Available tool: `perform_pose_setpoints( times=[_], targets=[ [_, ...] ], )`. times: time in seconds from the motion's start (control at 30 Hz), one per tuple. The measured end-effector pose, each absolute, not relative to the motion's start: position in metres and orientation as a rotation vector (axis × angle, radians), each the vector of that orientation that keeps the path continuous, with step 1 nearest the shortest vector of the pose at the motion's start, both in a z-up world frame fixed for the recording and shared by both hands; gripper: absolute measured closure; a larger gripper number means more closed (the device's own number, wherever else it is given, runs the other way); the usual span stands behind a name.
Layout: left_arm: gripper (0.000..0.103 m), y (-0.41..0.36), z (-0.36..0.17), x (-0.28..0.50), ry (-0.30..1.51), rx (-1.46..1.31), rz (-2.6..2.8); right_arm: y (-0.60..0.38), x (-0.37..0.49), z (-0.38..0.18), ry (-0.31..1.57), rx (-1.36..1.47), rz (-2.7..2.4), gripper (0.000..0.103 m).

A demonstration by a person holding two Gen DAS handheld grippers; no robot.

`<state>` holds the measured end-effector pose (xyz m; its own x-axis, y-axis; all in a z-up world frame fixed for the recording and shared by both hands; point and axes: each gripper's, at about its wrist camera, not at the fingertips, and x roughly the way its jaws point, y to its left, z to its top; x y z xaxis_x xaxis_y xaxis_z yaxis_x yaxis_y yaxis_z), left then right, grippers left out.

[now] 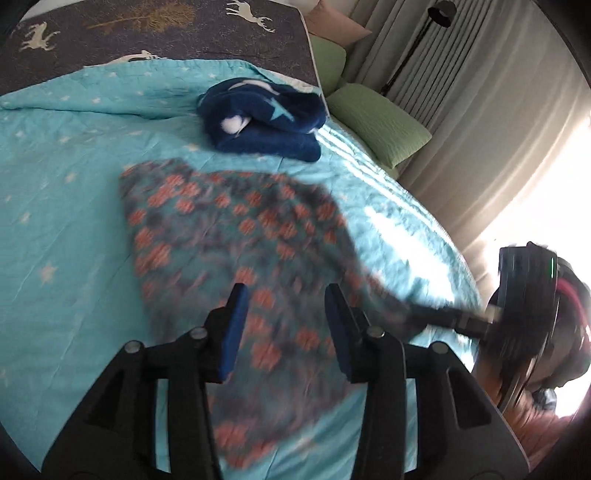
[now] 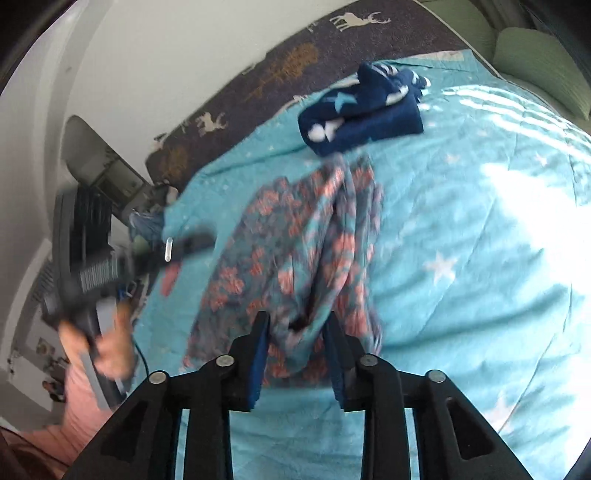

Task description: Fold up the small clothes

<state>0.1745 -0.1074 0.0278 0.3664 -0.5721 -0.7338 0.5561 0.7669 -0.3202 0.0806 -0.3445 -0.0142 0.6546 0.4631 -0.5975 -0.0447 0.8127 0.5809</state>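
A small teal and grey garment with orange flowers (image 1: 236, 236) lies on the turquoise quilt, blurred by motion. My left gripper (image 1: 284, 295) is open and empty, hovering just above the garment's near part. My right gripper (image 2: 297, 325) holds a bunched fold of the same garment (image 2: 295, 258) between its blue pads, the jaws partly closed around the cloth. In the left wrist view the right gripper (image 1: 417, 314) reaches in from the right to the garment's edge. In the right wrist view the left gripper (image 2: 192, 242) shows at the left, beside the garment.
A folded dark blue fleece piece with stars (image 1: 262, 118) (image 2: 362, 110) lies beyond the garment. The turquoise star quilt (image 1: 66, 192) covers the bed. A grey deer-print blanket (image 1: 159, 29) lies behind it, green pillows (image 1: 380, 125) at the right, curtains and bright window beyond.
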Motion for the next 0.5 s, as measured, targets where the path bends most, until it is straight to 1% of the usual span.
perform_pose_setpoints(
  times=[0.03, 0.17, 0.4, 0.5],
  targets=[
    [0.058, -0.1, 0.023, 0.165, 0.953, -0.005, -0.704, -0.351, 0.09, -0.008, 0.822, 0.573, 0.329, 0.06],
    [0.058, -0.075, -0.003, 0.139, 0.993, -0.018, -0.629, -0.367, 0.134, 0.002, 0.855, 0.628, 0.409, 0.06],
    [0.058, -0.058, -0.022, 0.117, 1.009, -0.051, -0.591, -0.382, 0.229, -0.027, 0.958, 0.747, 0.406, 0.059],
    [0.057, -0.063, -0.026, 0.111, 0.997, 0.007, -0.596, -0.389, 0.254, -0.033, 0.967, 0.784, 0.401, 0.059]
  ],
)
